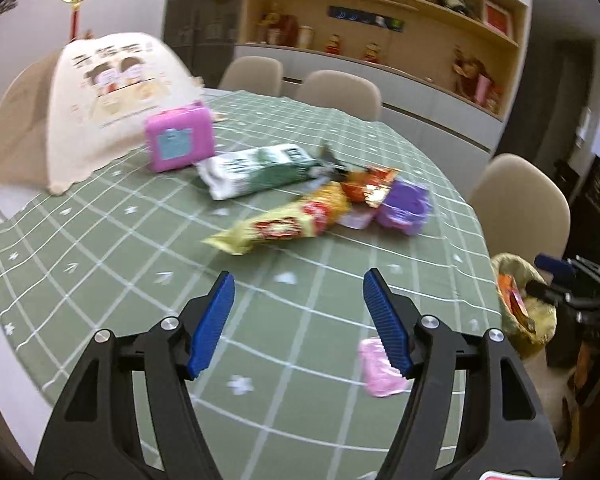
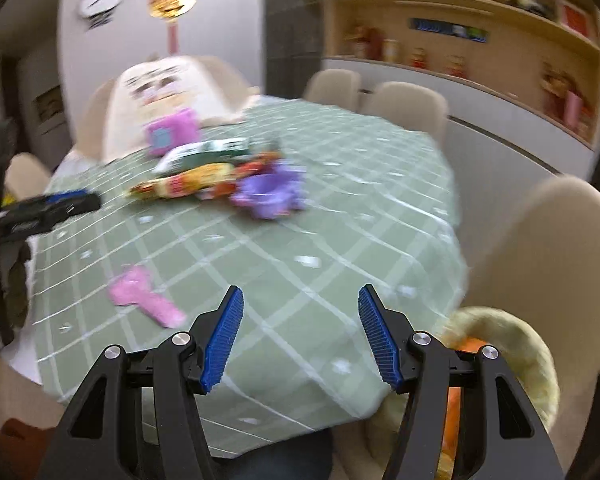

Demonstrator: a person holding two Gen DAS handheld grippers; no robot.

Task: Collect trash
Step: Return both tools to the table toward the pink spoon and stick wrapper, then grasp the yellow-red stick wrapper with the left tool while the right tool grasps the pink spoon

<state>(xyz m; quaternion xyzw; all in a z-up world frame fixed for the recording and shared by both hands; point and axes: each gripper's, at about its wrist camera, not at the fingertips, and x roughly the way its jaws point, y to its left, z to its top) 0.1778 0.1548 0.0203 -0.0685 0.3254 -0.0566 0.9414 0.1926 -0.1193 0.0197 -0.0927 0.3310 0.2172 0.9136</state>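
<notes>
A heap of trash lies mid-table: a yellow snack packet [image 1: 284, 224] [image 2: 180, 186], a green-and-white packet [image 1: 256, 172] [image 2: 204, 156], a red-orange wrapper [image 1: 368, 188] and a purple tub [image 1: 404, 206] [image 2: 268, 192]. A pink wrapper [image 1: 380, 372] [image 2: 144, 300] lies alone near the table's front. My left gripper [image 1: 299, 276] is open and empty above the cloth, short of the heap; the pink wrapper sits just behind its right finger. My right gripper [image 2: 301, 290] is open and empty over the table's edge, above a yellowish trash bag [image 2: 512, 344] [image 1: 520, 300] holding an orange wrapper.
A pink box [image 1: 180, 140] and a cream mesh food cover [image 1: 100, 112] stand at the far left of the green checked tablecloth [image 1: 140, 280]. Beige chairs [image 1: 520, 208] [image 2: 552, 248] ring the table. A shelf unit lines the back wall.
</notes>
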